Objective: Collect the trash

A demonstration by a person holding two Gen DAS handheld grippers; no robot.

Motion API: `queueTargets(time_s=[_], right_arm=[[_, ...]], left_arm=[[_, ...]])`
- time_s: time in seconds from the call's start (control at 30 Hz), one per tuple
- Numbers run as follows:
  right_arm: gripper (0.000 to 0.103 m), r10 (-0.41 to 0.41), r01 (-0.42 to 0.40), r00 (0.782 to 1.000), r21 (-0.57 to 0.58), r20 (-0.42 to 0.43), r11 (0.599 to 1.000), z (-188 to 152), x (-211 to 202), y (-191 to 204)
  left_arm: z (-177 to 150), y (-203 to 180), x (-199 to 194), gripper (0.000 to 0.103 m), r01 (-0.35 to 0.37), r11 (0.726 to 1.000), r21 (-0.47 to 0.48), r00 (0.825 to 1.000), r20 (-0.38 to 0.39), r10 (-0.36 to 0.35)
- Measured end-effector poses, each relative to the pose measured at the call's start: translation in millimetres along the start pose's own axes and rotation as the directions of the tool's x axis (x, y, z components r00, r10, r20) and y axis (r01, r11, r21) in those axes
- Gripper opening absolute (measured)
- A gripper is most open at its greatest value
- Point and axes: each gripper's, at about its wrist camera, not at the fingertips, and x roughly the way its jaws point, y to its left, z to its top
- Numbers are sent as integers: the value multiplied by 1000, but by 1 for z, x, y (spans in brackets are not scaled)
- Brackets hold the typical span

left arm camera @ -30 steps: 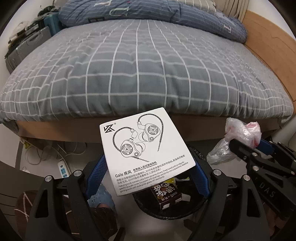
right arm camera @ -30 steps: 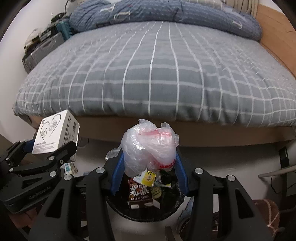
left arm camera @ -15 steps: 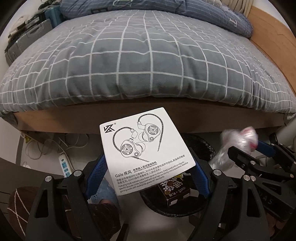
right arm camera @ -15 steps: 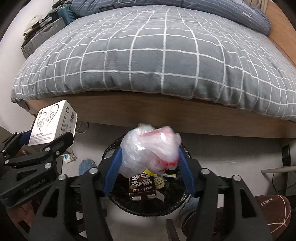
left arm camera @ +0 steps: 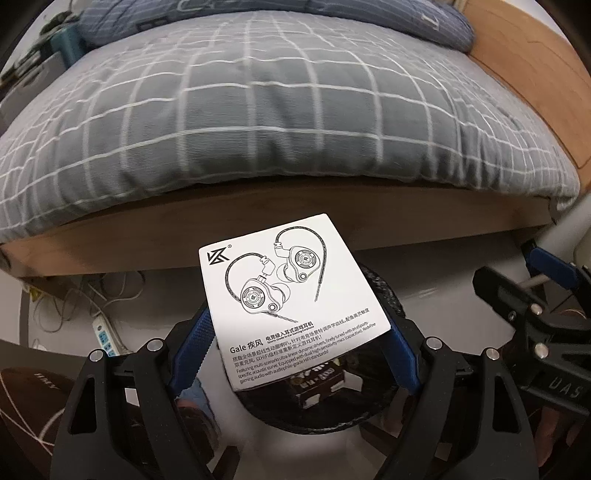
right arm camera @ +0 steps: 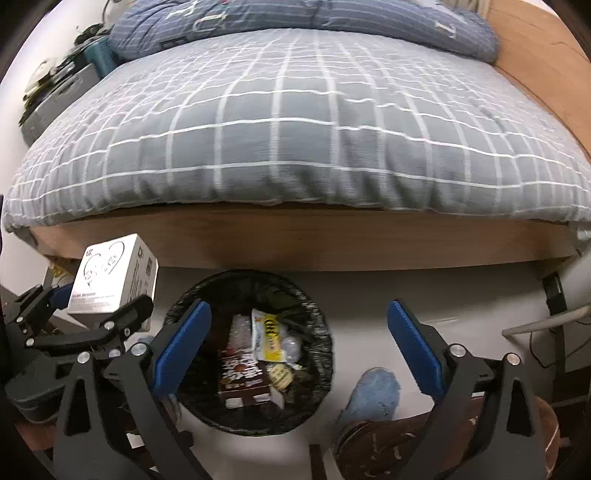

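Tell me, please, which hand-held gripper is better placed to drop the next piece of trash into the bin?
The left hand-held gripper. It holds the white earphone box just above the bin. The right hand-held gripper is opening, with nothing between its fingers.

A bed with a grey checked duvet point(right arm camera: 295, 122) fills the upper frame; a blue pillow point(right arm camera: 295, 22) at top, a power strip point(left arm camera: 105, 338) lower left.

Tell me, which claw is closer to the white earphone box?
Left. The left claw is clamped on the white cardboard earphone box above the round black-lined trash bin. The right claw is apart from it, jaws opening and empty over the bin.
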Motion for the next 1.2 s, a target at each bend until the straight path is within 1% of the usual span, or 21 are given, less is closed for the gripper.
queueTargets(time_s=[0.2, 0.3, 0.33, 0.4, 0.57, 0.67, 0.87, 0.93, 1.03, 1.2], right_arm=[[94, -5, 5, 1000, 42, 5, 999, -3, 1, -15], [94, -9, 9, 1000, 39, 6, 999, -3, 2, -17], [94, -12, 12, 1000, 36, 7, 999, -3, 2, -16], [94, -16, 15, 1000, 29, 12, 999, -3, 2, -14], [94, -18, 18, 999, 11, 26, 1000, 3, 0, -7], [94, -19, 19, 999, 0, 40, 1000, 9, -6, -1], [94, -39, 43, 995, -37, 88, 998, 20, -29, 17], [94, -46, 50, 994, -42, 102, 998, 23, -40, 22], [94, -32, 38, 991, -43, 129, 998, 27, -61, 26], [95, -30, 41, 982, -54, 187, 998, 30, -102, 33]], left_arm=[[2, -18, 6, 82, 25, 999, 23, 1000, -3, -25], [-1, -26, 8, 82, 3, 999, 42, 1000, -7, -3], [-1, -25, 9, 83, 0, 999, 44, 1000, -4, 0], [-1, -23, 9, 91, -14, 999, 36, 1000, 5, 14], [3, -6, 0, 97, -44, 999, 10, 998, 38, 44], [6, 5, -13, 97, -66, 998, 3, 996, 65, 65], [20, 19, -56, 97, -89, 996, -29, 987, 133, 92], [22, 23, -72, 97, -86, 996, -37, 984, 151, 91], [25, 26, -98, 97, -88, 995, -37, 979, 182, 94], [18, 29, -134, 97, -76, 996, -48, 973, 213, 85]])
